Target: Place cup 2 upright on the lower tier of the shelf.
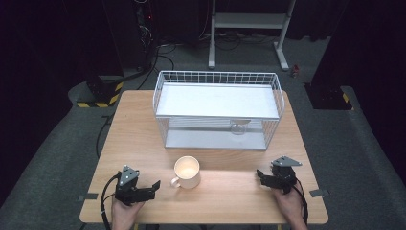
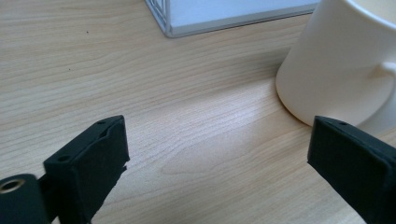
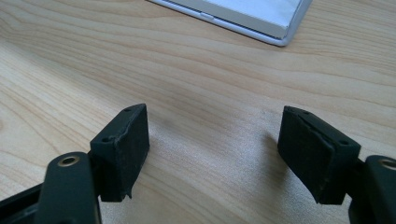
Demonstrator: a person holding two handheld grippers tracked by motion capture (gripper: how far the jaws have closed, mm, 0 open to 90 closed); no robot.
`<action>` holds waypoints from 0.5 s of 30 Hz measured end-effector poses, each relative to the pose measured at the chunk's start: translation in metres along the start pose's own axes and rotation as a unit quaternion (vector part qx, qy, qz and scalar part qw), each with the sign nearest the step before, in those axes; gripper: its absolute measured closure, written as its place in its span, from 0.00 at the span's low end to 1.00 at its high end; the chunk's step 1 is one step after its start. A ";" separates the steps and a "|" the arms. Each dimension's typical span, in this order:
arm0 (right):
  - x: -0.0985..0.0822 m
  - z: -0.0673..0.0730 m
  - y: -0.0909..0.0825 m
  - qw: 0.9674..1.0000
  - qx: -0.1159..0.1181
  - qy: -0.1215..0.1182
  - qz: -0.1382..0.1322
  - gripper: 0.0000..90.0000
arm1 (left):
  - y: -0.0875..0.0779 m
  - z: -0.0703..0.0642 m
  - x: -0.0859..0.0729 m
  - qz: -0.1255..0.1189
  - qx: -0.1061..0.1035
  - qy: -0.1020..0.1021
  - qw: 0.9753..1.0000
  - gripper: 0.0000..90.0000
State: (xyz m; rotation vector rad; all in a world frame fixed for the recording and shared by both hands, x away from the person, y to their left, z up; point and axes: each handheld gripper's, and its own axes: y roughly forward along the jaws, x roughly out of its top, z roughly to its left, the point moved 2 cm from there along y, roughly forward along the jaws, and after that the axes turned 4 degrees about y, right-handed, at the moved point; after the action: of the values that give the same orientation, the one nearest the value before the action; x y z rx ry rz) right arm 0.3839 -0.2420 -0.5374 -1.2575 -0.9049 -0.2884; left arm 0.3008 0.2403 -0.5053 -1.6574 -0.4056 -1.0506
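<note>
Cream mug (image 1: 187, 172) upright on wooden table (image 1: 230, 191), handle toward near-left, just right of left gripper (image 1: 154, 187); jaws spread wide, nothing between them, close to mug but apparently not touching. Right gripper (image 1: 262, 176) well apart at right, jaws spread over bare wood. White wire basket (image 1: 218, 109) behind mug.

A light wooden table (image 1: 134, 139) is carrying a white wire basket (image 1: 218, 109), with a cream mug (image 1: 186, 172) standing just before the basket.

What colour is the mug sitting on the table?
The mug is cream-white, plain, without pattern; the high view shows it best.
</note>
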 end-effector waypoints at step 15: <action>0.000 0.000 0.000 1.000 0.002 -0.004 0.000 0.28 | -0.013 -0.021 -0.002 -0.016 -0.015 0.011 1.000 0.00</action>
State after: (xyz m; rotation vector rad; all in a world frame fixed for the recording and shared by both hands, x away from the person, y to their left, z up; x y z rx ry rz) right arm 0.3833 -0.2420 -0.5376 -1.2559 -0.9113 -0.2823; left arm 0.2812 0.2263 -0.4987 -1.6693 -0.4034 -1.1029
